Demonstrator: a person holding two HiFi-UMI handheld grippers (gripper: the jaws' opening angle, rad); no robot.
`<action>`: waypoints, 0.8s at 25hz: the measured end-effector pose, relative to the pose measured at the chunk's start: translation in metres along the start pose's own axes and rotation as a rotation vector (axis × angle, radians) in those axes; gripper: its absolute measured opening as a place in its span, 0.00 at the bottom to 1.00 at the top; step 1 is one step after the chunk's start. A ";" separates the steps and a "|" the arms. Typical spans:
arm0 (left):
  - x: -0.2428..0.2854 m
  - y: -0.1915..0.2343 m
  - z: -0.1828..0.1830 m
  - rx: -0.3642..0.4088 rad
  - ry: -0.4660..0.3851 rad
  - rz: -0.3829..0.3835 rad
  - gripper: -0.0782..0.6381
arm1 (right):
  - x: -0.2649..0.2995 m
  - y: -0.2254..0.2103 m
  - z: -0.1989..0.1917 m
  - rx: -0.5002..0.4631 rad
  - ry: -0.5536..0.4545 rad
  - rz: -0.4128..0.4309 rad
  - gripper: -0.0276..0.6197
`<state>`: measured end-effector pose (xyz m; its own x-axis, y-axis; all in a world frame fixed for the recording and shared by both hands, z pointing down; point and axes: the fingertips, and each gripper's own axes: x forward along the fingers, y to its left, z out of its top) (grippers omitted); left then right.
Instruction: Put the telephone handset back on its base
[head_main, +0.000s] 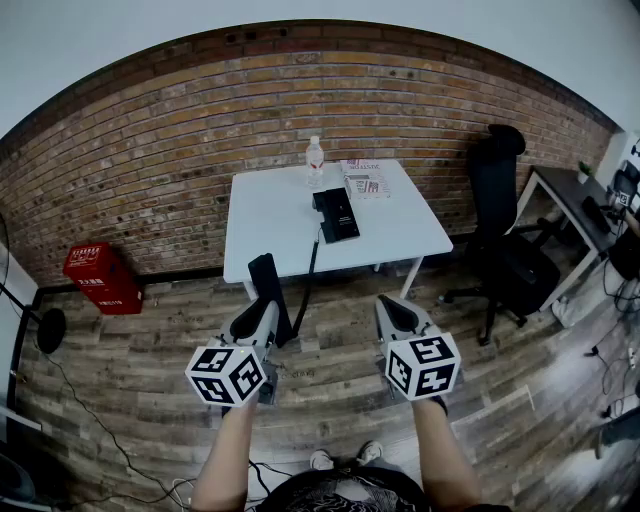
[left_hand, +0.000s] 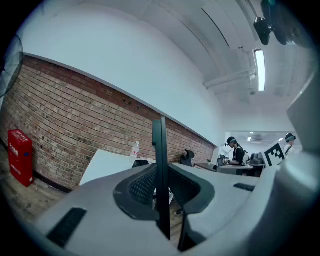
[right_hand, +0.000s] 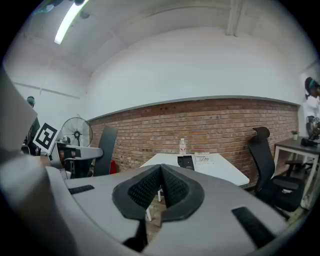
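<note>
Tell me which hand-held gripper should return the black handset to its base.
Left. The left hand-held gripper is shut on the black telephone handset; the right hand-held gripper is shut, empty. The black telephone base lies ahead on the white table.

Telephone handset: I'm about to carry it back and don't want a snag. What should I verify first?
1. Grip of left tongs on handset: ok, clamped edge-on.
2. Spare right tongs: ok, shut, empty.
3. Free cord: ok, one line from telephone base off the table edge to the handset.
4. Clear cradle: cannot tell, too small.
5. Reach to table: not ok, it stands well ahead.
6. Upright water bottle: ok, behind the base.
</note>
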<state>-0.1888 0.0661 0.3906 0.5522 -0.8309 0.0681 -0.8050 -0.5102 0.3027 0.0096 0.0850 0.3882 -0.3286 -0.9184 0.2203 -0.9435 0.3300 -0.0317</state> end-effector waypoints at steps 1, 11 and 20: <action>0.000 0.002 0.000 -0.002 0.002 -0.002 0.21 | 0.001 0.001 0.001 0.000 0.000 -0.003 0.05; 0.022 0.017 -0.004 -0.028 0.029 -0.028 0.21 | 0.020 -0.005 0.000 0.010 0.011 -0.012 0.05; 0.069 0.029 -0.007 -0.023 0.053 -0.023 0.21 | 0.058 -0.036 -0.002 0.024 0.026 -0.013 0.05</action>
<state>-0.1729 -0.0043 0.4111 0.5813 -0.8061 0.1110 -0.7875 -0.5229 0.3263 0.0241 0.0205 0.4044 -0.3158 -0.9165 0.2456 -0.9484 0.3128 -0.0523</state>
